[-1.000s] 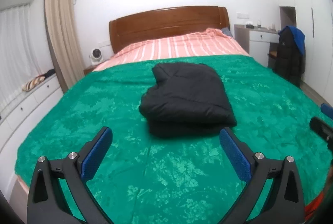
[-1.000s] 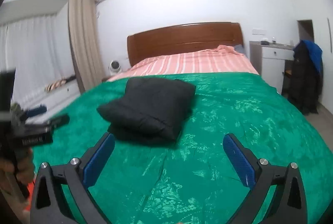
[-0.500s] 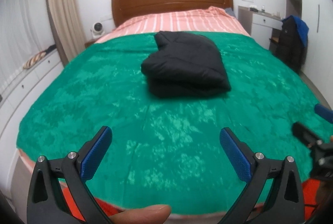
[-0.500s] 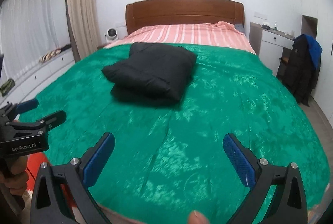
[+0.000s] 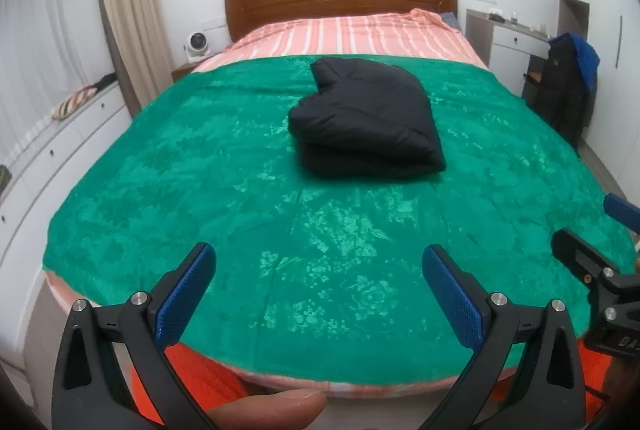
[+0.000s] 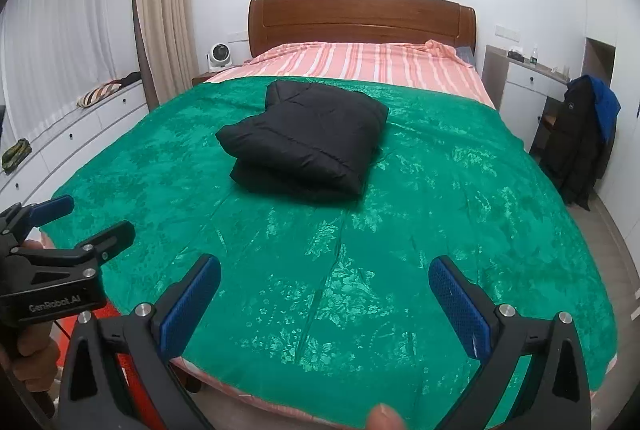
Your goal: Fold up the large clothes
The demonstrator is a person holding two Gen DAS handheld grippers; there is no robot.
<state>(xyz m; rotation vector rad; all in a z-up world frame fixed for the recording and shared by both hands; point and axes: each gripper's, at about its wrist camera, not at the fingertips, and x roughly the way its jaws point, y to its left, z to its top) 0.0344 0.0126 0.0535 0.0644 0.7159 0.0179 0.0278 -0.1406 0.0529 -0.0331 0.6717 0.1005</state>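
The left gripper [image 5: 319,290] has its jaws spread wide and empty, its textured blue pads [image 5: 186,292] set on black angular arms with silver bolts. The right gripper [image 6: 324,300] is spread the same way, holding nothing. Both hover level above the foot end of the bed, pointing toward the headboard [image 6: 362,16] of glossy brown wood. Ahead of them, well apart from either, the black jacket [image 5: 366,120] lies folded into a thick, puffy, quilted bundle, resting on the shiny green blanket [image 5: 280,230] with its leafy woven pattern. Beyond it shows a pink striped sheet [image 6: 360,60].
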